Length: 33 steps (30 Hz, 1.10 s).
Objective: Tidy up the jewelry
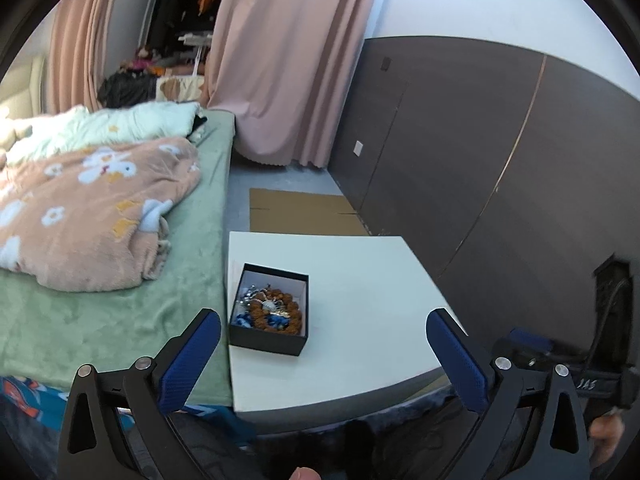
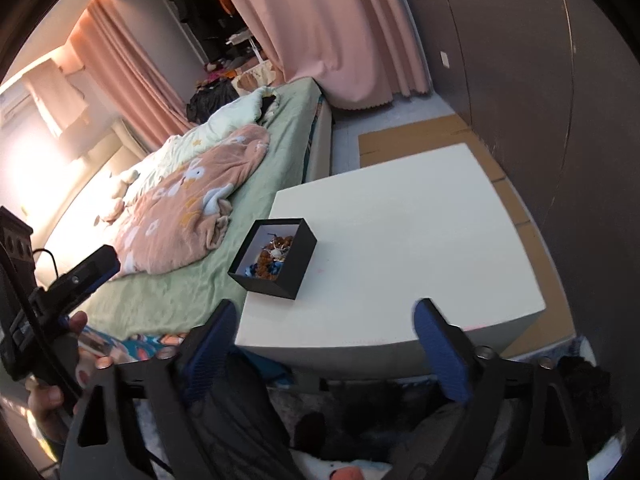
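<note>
While black box (image 1: 267, 312) holds beads, both hand-held grippers (image 1: 323, 340) (image 2: 322, 330) gape wide, empty; no legible writing.

Bed (image 1: 120, 300) with green sheet at nine o'clock; pink curtains (image 1: 288, 60) at twelve; dark panelled wall (image 1: 500, 152) at three.

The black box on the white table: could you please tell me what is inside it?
Inside the black box lie a brown beaded bracelet, silvery jewelry and blue pieces, piled together. Whatever lies beneath the pile is covered.
</note>
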Each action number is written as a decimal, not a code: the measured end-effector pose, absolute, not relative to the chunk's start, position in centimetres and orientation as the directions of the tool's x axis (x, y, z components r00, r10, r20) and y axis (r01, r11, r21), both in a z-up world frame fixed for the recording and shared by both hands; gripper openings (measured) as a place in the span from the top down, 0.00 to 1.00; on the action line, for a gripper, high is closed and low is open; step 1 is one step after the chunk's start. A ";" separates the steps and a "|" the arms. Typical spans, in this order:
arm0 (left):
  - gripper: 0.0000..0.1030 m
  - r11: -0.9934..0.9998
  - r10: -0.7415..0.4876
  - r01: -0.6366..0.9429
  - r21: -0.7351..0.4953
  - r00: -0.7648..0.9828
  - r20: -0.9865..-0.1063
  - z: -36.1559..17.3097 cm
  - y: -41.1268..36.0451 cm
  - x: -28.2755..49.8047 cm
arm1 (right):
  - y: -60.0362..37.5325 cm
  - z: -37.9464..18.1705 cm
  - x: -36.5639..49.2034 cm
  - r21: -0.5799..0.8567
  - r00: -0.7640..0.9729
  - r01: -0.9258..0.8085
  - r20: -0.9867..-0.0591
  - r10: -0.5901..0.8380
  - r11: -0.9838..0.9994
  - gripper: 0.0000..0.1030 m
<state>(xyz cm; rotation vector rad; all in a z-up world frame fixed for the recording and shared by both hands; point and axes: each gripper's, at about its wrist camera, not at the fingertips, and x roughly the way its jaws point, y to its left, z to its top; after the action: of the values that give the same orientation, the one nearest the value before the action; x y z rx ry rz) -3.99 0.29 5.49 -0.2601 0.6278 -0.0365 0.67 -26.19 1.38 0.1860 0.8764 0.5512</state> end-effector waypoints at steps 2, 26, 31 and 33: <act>0.01 0.970 -0.109 -0.039 -0.239 0.812 -0.574 5.3 -0.1 -4.6 | -26.1 1.6 0.0 0.353 0.530 -0.383 -0.673 0.516 0.854 0.05; 0.01 0.978 -0.055 -0.063 -0.198 0.841 -0.538 5.6 0.5 -8.1 | -26.2 2.8 -2.6 0.332 0.578 -0.371 -0.648 0.496 0.867 0.00; 0.01 0.978 -0.055 -0.063 -0.198 0.842 -0.536 5.7 0.5 -8.3 | -26.3 3.0 -3.0 0.333 0.583 -0.369 -0.644 0.495 0.868 0.00; 0.00 0.979 -0.055 -0.060 -0.194 0.842 -0.537 5.8 0.3 -8.5 | -26.3 3.0 -3.0 0.337 0.582 -0.371 -0.642 0.499 0.866 0.00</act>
<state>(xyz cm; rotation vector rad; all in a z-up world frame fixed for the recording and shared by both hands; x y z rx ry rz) -8.52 0.32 5.78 -0.2074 0.5713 0.0026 -3.00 -26.34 3.00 0.1729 0.8024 0.5106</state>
